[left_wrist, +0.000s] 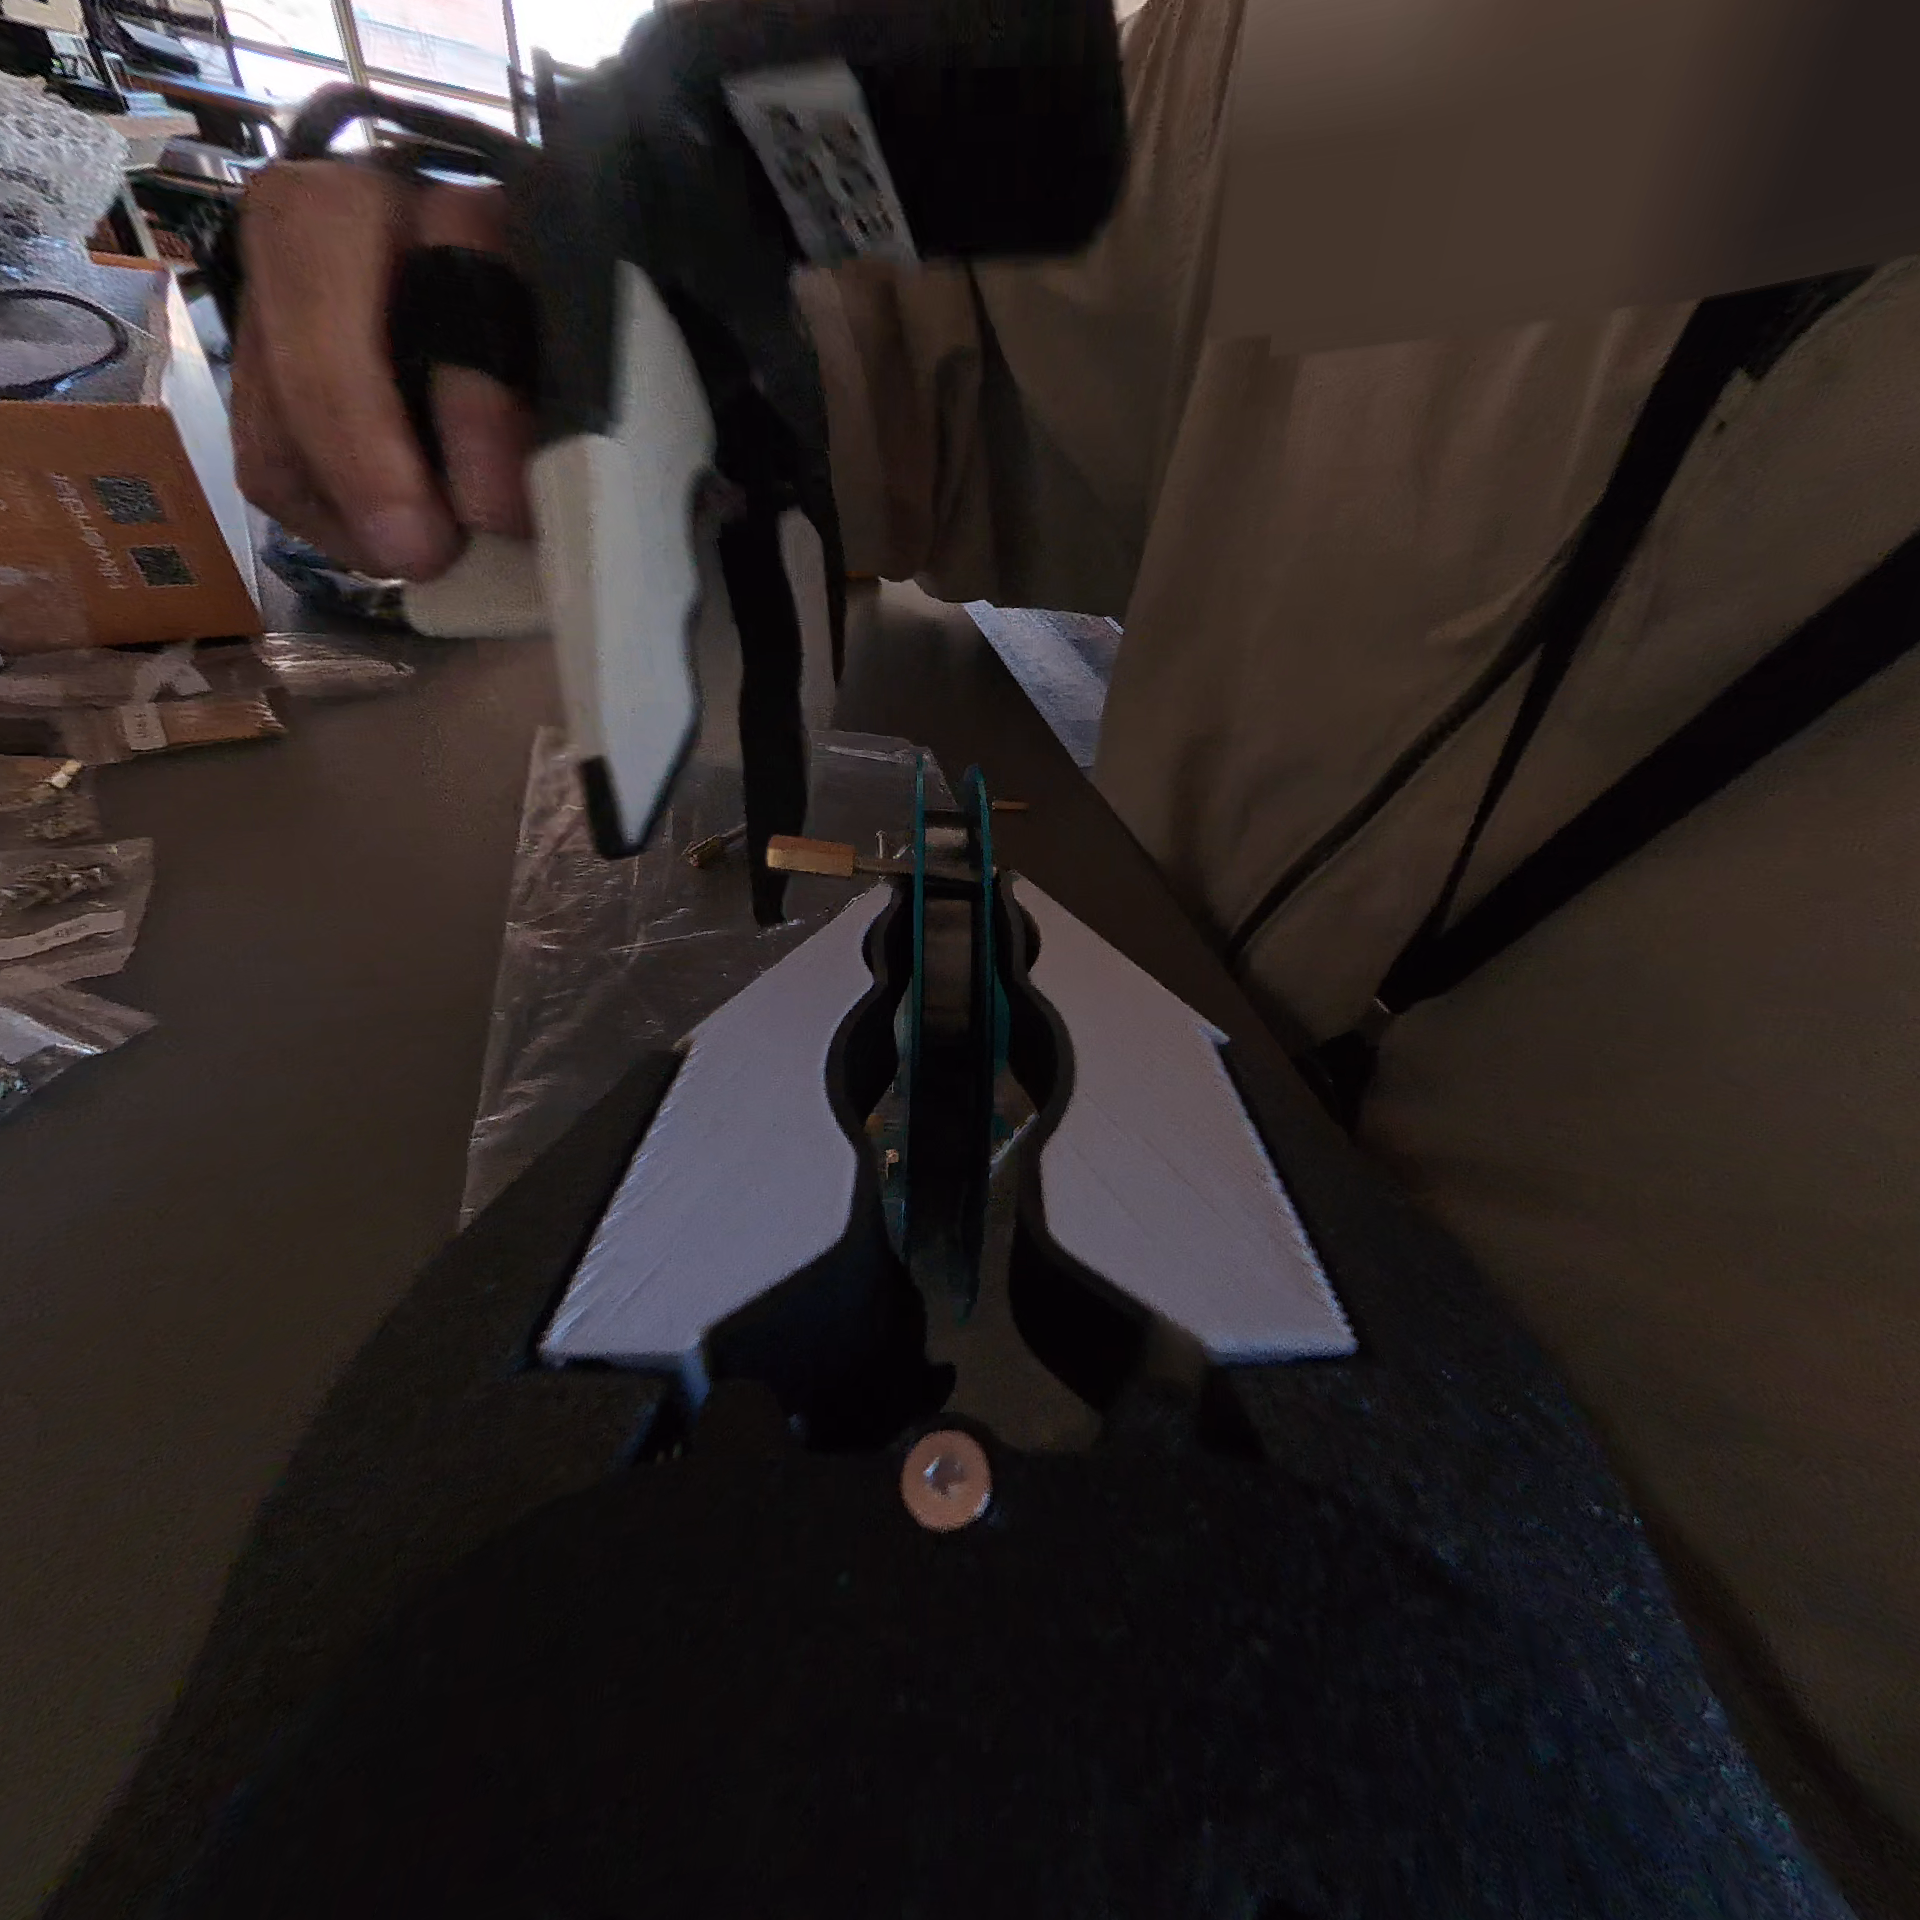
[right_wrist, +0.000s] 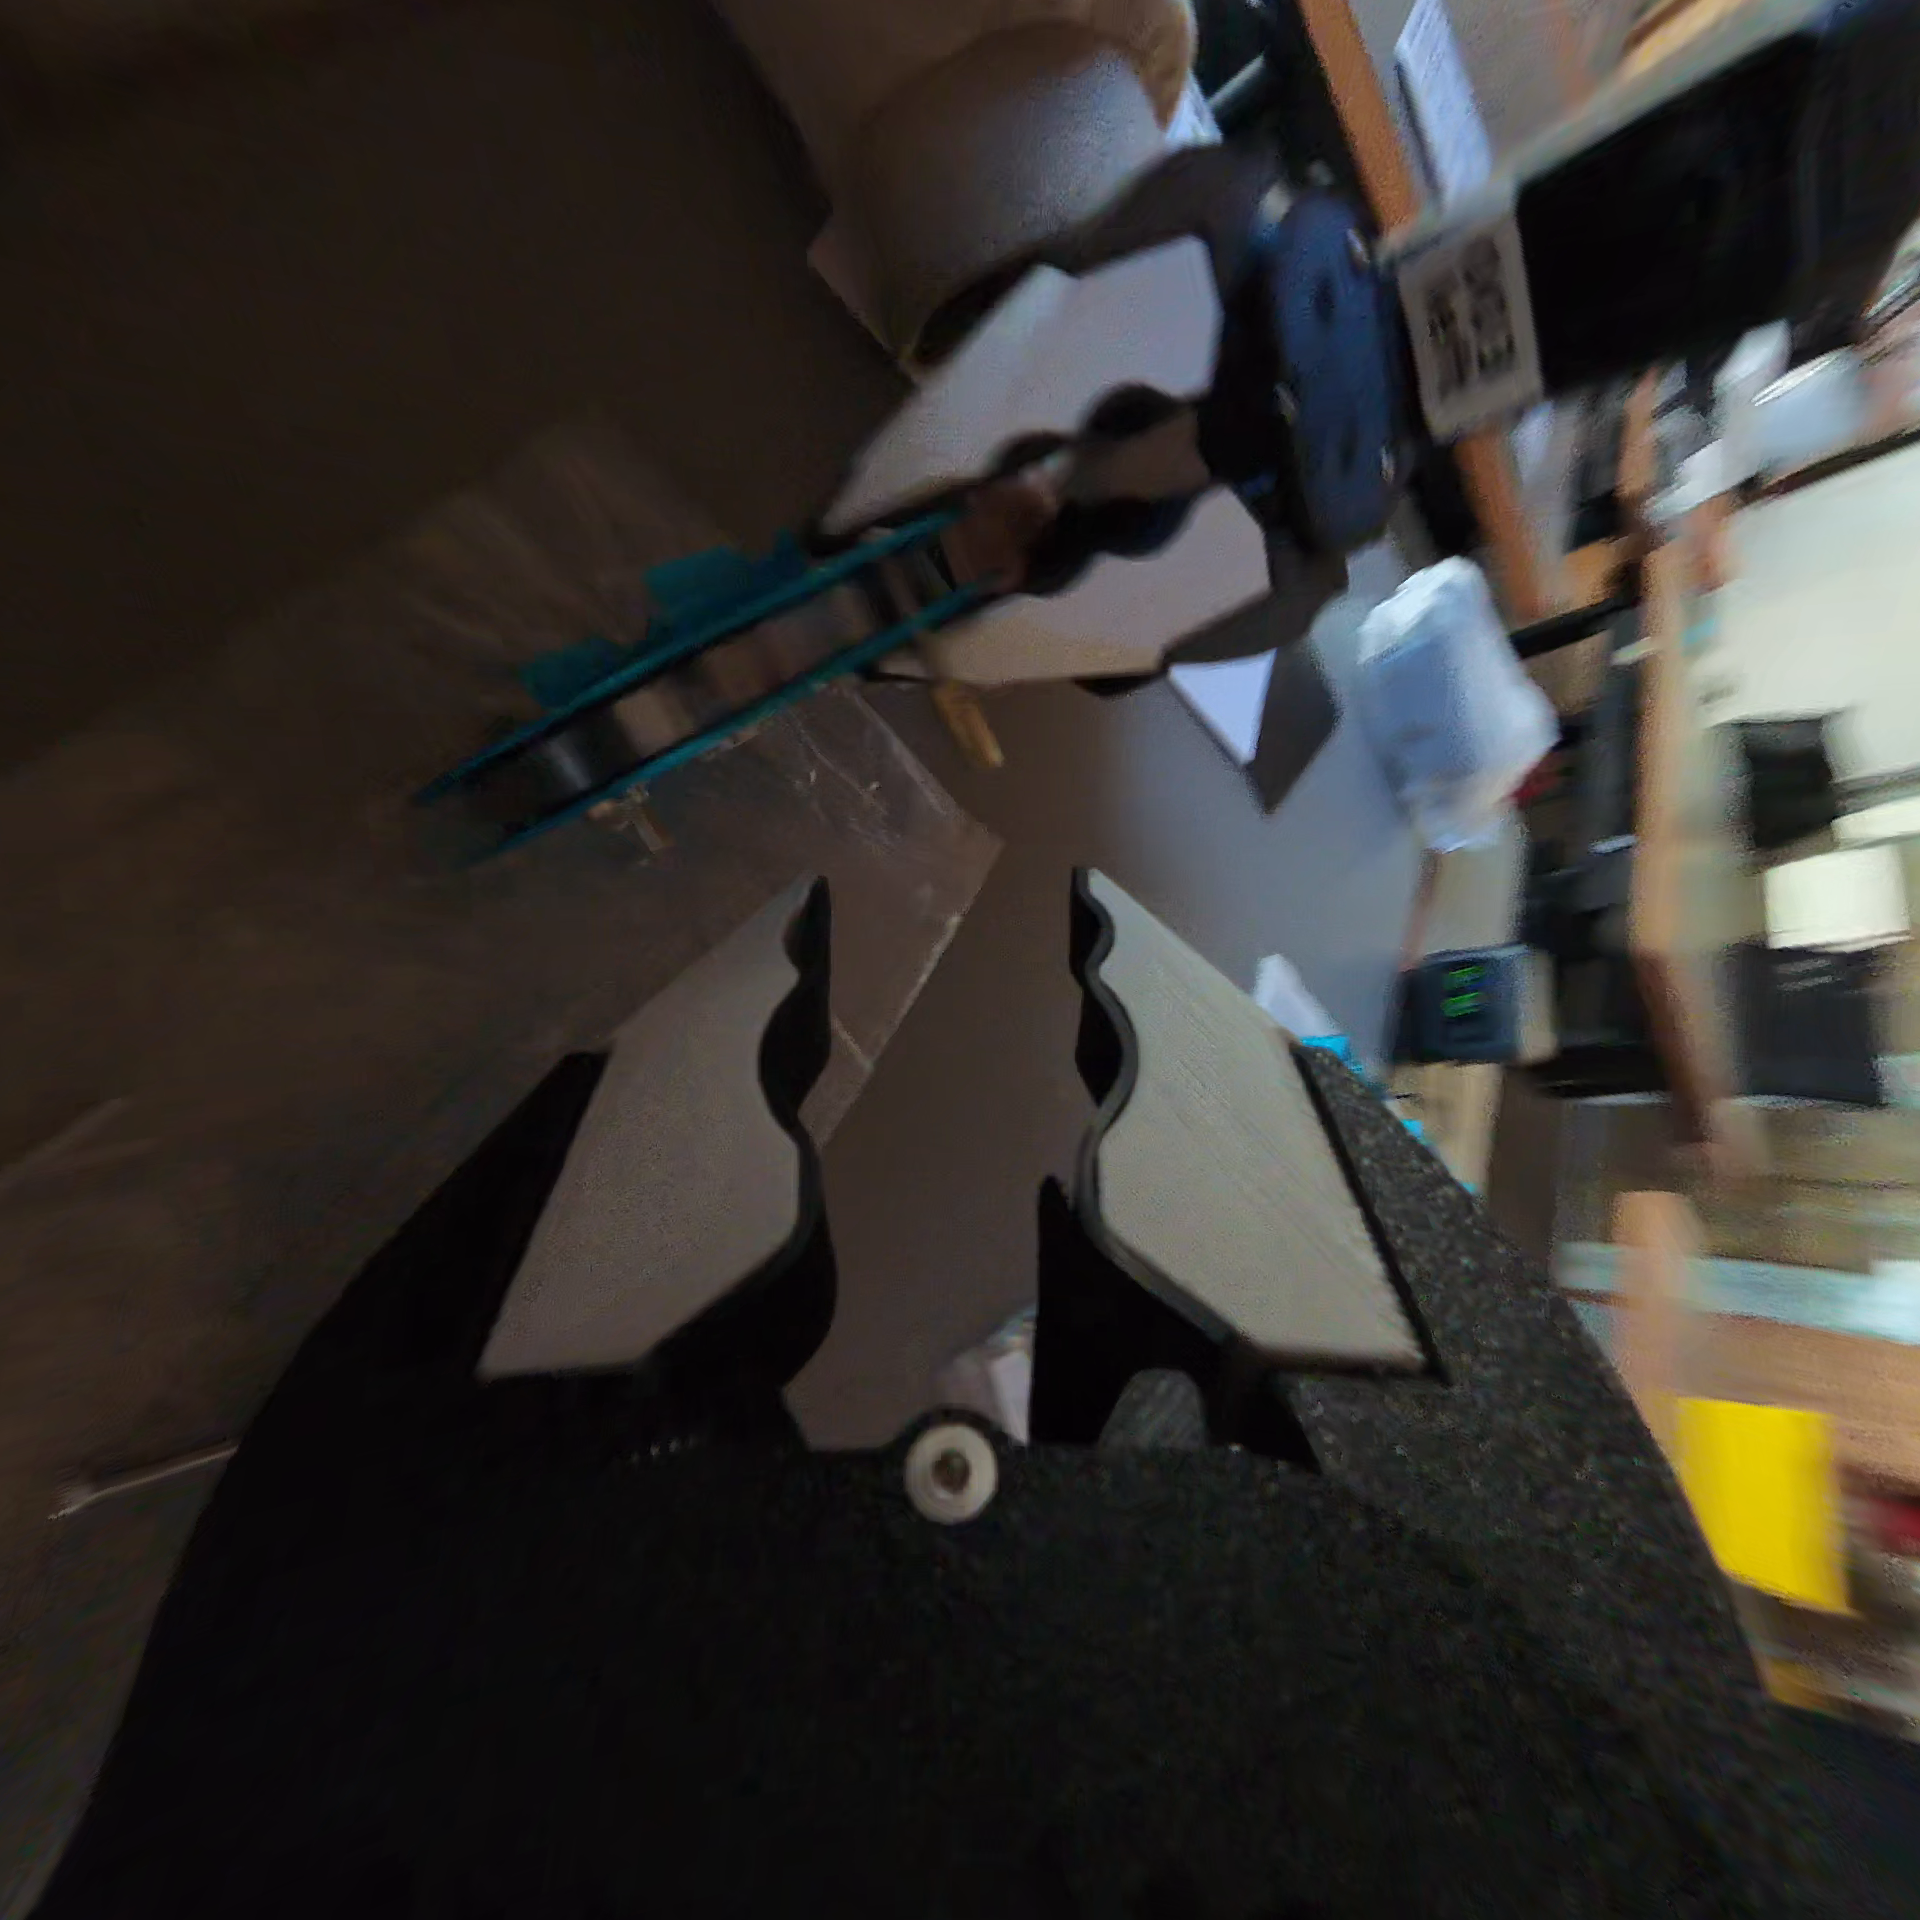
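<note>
My left gripper (left_wrist: 948, 891) is shut on a stack of two green circuit boards (left_wrist: 977, 1039), seen edge-on and held upright between its white fingers. A brass standoff (left_wrist: 808, 854) sticks out from the left side of the boards. My right gripper (left_wrist: 696, 873) hangs point-down just left of that standoff, held by a hand (left_wrist: 332, 416). In the right wrist view my right gripper (right_wrist: 951, 894) is open and empty. The left gripper (right_wrist: 894, 587) holds the boards (right_wrist: 686, 665) above and to the left of it, with the brass standoff (right_wrist: 971, 727) near its lower finger.
A clear plastic bag (left_wrist: 603, 935) lies on the dark table (left_wrist: 260, 1039) under the grippers, with small brass parts (left_wrist: 717, 847) on it. A cardboard box (left_wrist: 104, 520) and small parts bags (left_wrist: 62, 904) are at the left. Beige cloth with black straps (left_wrist: 1507, 727) fills the right side.
</note>
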